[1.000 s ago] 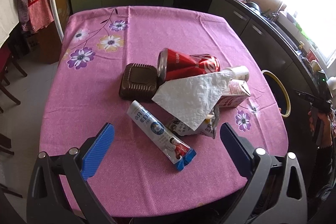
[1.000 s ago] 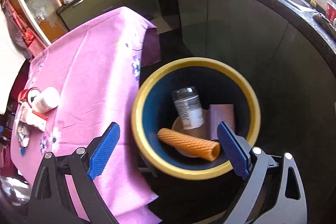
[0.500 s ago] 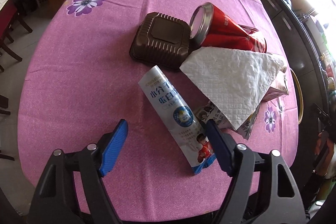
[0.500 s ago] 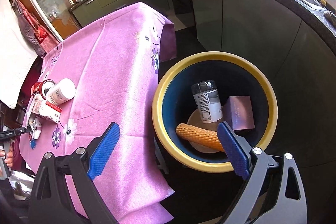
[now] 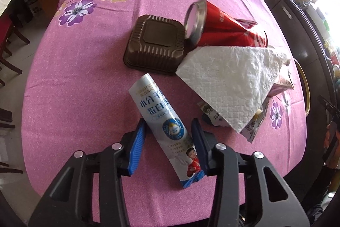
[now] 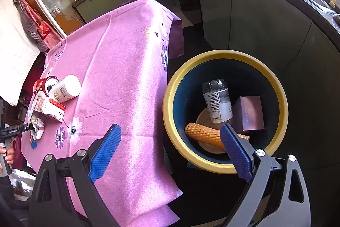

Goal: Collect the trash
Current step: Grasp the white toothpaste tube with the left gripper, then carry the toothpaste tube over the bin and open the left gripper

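Straddling the white sachet on the pink-clothed worktop, the left gripper has just been closing; the sachet lies between the blue pads, and whether they press it yet cannot be told. The sachet looks light, thin and glossy, so it may crumple or slip; a hold across its middle seems safest. Behind it sits a brown ribbed tray, clear of the jaws. To the right a white napkin drapes over wrappers and a carton, with a dented red can touching the tray; none blocks the lift. Further right, the right gripper hangs spread and empty beside the yellow-rimmed bin, which holds a bottle, a box and an orange roll.
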